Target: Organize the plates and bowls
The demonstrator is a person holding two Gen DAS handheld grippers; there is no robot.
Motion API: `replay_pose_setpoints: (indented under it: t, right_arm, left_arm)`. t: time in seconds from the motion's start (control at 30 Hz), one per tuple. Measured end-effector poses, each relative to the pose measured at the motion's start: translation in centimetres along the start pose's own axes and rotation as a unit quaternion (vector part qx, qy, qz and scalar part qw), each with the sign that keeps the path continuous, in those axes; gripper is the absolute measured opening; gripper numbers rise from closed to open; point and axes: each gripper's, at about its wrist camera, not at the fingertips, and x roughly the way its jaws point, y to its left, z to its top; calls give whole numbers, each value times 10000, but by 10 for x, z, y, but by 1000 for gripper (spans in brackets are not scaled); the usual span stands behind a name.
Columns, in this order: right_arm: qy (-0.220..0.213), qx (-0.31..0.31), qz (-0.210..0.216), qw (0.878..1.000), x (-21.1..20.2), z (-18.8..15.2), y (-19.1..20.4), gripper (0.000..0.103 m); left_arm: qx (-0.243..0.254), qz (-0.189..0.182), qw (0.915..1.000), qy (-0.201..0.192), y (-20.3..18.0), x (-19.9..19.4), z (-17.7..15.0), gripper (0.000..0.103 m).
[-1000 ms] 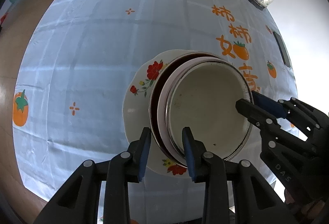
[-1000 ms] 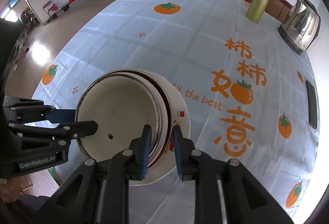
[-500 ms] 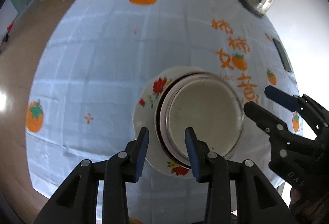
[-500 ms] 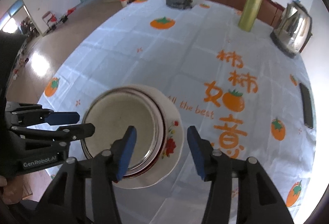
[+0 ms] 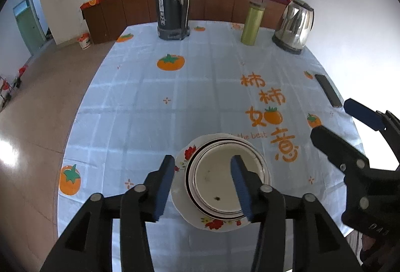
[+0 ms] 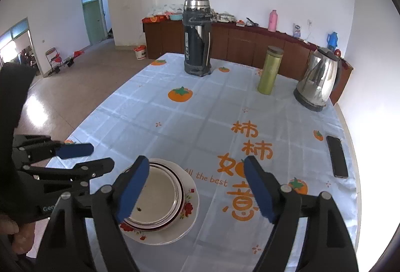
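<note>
The bowls (image 5: 220, 184) sit nested on the plate (image 5: 182, 202), apparently done, with left hand-held gripper (image 5: 202, 184) and right hand-held gripper (image 6: 197, 187) just opened, both empty.

Nested bowls (image 5: 220, 184), floral plate (image 5: 215, 223) beneath

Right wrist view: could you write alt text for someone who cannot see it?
A stack of nested bowls sits on a flowered plate on a persimmon-print tablecloth, with the open right claw above it holding nothing. The left claw, also open, is at the left; a thermos, green flask, kettle and phone stand beyond.
</note>
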Motion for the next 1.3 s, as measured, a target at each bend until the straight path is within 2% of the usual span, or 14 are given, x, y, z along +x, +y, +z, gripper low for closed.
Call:
replay_pose_setpoints:
  t: [0.57,1.3]
  right_arm:
    - [-163,-17,-4,9999,-21,-8,3,80]
    - [-402,30,-42,9992,-42,-9,0,83]
  left_arm:
    - [90,24,9996,-254,-9,-24,-11,50]
    - [117,22,9994,-335,-14,-33,-12,50]
